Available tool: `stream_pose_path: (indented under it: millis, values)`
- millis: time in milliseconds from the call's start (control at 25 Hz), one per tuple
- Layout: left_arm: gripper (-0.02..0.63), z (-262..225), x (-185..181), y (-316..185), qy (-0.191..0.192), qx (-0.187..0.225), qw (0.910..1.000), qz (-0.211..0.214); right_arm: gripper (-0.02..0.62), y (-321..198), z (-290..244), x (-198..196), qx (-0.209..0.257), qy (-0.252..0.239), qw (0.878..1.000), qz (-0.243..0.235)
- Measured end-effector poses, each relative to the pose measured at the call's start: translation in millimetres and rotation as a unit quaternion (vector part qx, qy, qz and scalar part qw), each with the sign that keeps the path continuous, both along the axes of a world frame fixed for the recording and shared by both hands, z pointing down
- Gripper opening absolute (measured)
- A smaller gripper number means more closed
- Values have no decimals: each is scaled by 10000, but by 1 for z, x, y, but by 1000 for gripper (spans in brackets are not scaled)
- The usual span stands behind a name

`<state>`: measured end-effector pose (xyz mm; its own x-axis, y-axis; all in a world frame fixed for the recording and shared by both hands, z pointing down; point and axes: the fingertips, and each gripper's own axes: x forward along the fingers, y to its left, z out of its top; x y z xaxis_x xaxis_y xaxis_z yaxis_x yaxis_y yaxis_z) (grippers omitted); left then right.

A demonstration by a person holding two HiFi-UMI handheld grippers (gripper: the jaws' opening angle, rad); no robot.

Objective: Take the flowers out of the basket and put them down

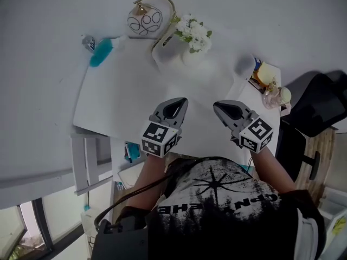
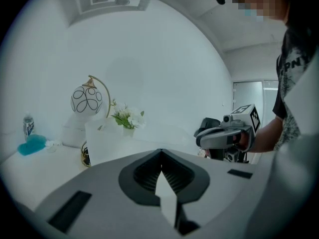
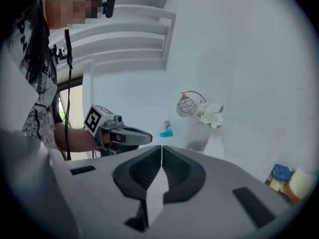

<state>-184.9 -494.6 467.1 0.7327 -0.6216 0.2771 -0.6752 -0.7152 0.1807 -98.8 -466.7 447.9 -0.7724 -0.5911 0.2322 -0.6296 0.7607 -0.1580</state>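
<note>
White flowers point(image 1: 193, 33) with green leaves stand upright at the far side of the white table point(image 1: 124, 99), in or just behind a white basket point(image 1: 165, 45); which one I cannot tell. From the left gripper view the flowers point(image 2: 127, 117) rise behind the basket's pale wall point(image 2: 107, 141). In the right gripper view the flowers point(image 3: 212, 114) top a white vase-like base point(image 3: 214, 144). My left gripper point(image 1: 177, 106) and right gripper point(image 1: 222, 108) hover side by side over the table's near edge, well short of the flowers. Both are shut with nothing between the jaws.
A globe lamp point(image 1: 145, 21) with a gold arc stands left of the basket. A blue cloth point(image 1: 101, 52) and a small bottle point(image 1: 88, 42) lie at the far left. Small bottles and yellow items point(image 1: 271, 88) crowd the table's right edge, beside a black chair point(image 1: 320, 104).
</note>
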Motion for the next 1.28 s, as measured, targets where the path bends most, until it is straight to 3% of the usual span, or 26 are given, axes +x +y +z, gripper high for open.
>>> stream_pose_path:
  millis: [360, 680, 1040, 1280]
  values:
    - [11, -15, -9, -53, 113, 118, 9990, 408, 19, -33, -54, -21, -178, 30, 9997, -148]
    - [11, -26, -11, -79, 200, 128, 9976, 644, 20, -82, -88, -24, 76, 540, 9983, 183]
    - [11, -31, -17, -100, 241, 62, 9966, 788, 28, -152, -43, -18, 11, 1446, 9887, 403]
    - [11, -26, -18, -111, 359, -48, 9961, 810, 161, -177, 11, -12, -722, 1900, 9770, 649]
